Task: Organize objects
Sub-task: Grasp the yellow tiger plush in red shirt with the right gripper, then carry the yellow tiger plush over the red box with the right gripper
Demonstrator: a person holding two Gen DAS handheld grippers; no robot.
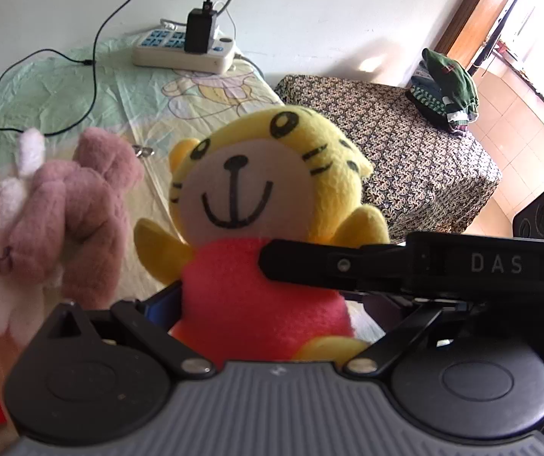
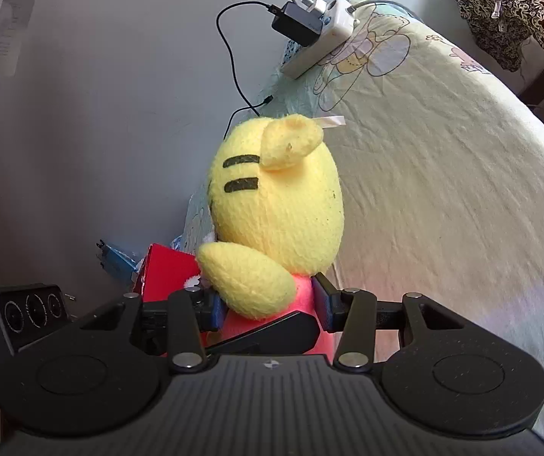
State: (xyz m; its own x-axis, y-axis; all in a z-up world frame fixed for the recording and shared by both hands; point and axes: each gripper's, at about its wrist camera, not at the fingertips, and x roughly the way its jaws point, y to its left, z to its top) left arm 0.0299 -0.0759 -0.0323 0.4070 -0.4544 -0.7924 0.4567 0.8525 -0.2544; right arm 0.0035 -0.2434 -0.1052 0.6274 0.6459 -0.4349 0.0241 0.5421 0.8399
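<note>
Both grippers met on the yellow tiger plush [image 1: 272, 190]. Right gripper [image 2: 270, 309] had its pads pressed on the toy's red torso, jaws partly closed, carrying it above the cartoon bedsheet [image 2: 443, 190]. Left gripper [image 1: 256, 304] stood wide around the same red body from the front, and whether its pads pressed could not be told; it probably steadied the toy. Beside it, at the left, a pink plush [image 1: 62, 220] hung blurred. Farther back a power strip [image 1: 184, 51] lay on the sheet by the wall.
</note>
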